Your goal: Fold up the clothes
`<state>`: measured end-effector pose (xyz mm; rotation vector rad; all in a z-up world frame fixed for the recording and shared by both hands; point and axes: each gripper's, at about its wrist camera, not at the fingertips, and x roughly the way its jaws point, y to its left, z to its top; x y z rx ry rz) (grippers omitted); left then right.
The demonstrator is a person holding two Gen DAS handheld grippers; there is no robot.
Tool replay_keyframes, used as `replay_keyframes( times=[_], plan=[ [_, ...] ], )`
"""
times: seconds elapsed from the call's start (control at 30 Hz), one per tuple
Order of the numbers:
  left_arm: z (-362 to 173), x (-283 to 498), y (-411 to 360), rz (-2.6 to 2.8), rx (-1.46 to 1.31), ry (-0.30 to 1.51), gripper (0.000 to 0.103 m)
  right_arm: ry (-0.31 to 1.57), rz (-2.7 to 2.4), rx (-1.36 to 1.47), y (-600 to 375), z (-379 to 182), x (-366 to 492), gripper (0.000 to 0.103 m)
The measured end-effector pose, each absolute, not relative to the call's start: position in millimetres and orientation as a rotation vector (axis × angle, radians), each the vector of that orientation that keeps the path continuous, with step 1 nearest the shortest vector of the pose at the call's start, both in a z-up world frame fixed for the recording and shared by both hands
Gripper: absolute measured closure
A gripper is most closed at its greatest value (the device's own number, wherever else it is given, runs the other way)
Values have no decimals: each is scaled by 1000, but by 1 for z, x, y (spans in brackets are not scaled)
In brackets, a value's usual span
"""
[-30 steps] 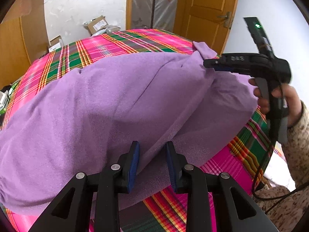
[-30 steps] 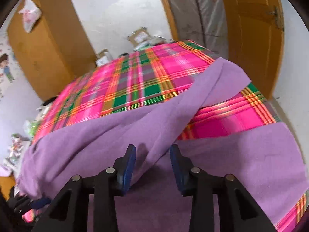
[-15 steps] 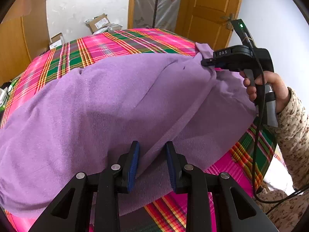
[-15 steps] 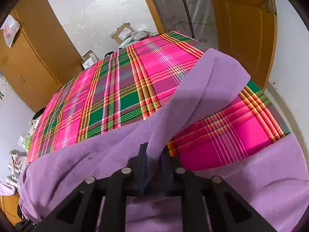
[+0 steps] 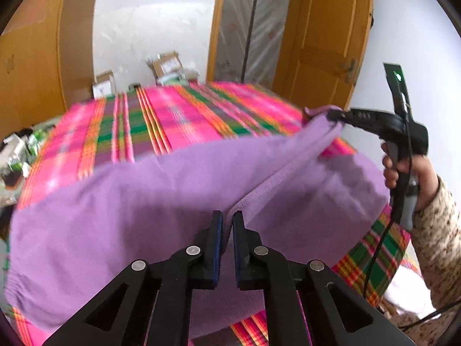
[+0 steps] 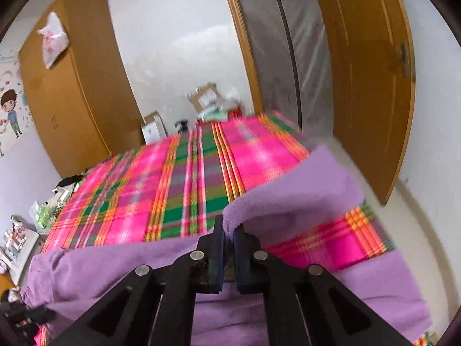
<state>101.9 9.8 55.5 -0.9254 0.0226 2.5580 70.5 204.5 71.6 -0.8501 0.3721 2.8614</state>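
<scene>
Over plaid bed (image 5: 178,121), pinching purple garment (image 5: 144,207) in both grippers: left gripper (image 5: 227,225) clamping a fold edge, right gripper (image 6: 229,233) clamping a lifted corner, garment draping across near side of bed.

Purple fleece garment (image 5: 144,216) drapes over the plaid bed, one edge lifted taut
</scene>
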Motion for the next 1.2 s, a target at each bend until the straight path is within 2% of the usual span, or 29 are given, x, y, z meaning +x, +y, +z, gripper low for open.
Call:
replay_keyframes(
  times=[0.2, 0.37, 0.57, 0.9, 1.2],
  plan=[
    [79, 120, 6, 2584, -807, 20, 96, 271, 2900, -681, 193, 109, 94, 98],
    [74, 130, 14, 2538, -822, 57, 96, 212, 2883, -637, 195, 114, 124, 98],
    [50, 139, 27, 2463, -910, 120, 96, 187, 2824, -706, 200, 88, 152, 98],
    [28, 146, 32, 2405, -1001, 157, 96, 314, 2769, -811, 214, 44, 185, 98],
    [6, 146, 40, 2381, -1092, 195, 96, 343, 2730, -906, 221, 8, 199, 98]
  ],
)
